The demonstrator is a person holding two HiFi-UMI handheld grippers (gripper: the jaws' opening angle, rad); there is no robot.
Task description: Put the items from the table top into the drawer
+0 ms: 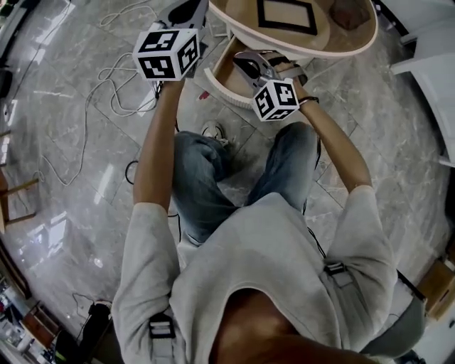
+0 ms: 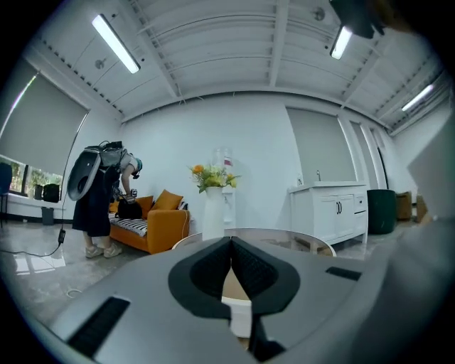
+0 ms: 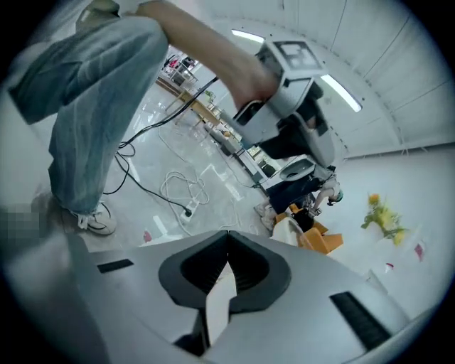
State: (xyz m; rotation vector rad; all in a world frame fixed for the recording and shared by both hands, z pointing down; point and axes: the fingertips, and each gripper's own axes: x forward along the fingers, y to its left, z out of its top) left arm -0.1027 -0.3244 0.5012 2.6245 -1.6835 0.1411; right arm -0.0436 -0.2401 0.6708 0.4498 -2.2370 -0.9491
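Note:
The round wooden table top [image 1: 334,44] lies at the head view's upper edge, with a black-framed square [image 1: 287,15] and a brown item [image 1: 350,13] on it. Under its near side a curved white-rimmed drawer [image 1: 222,85] stands out, open. My right gripper [image 1: 246,65] is shut and empty, just over the drawer's rim; in its own view the right gripper [image 3: 227,250] has its pads touching. My left gripper [image 1: 183,13] is held level to the left of the table, shut and empty. In its own view the left gripper [image 2: 231,245] looks across the table top [image 2: 284,238].
White cables [image 1: 117,71] trail over the marble floor to the left. My knees and a shoe [image 1: 213,131] are below the drawer. White furniture [image 1: 434,64] stands at the right. A vase of flowers [image 2: 213,206], an orange sofa [image 2: 153,224], a standing person [image 2: 99,199] and a white cabinet [image 2: 330,210] lie beyond the table.

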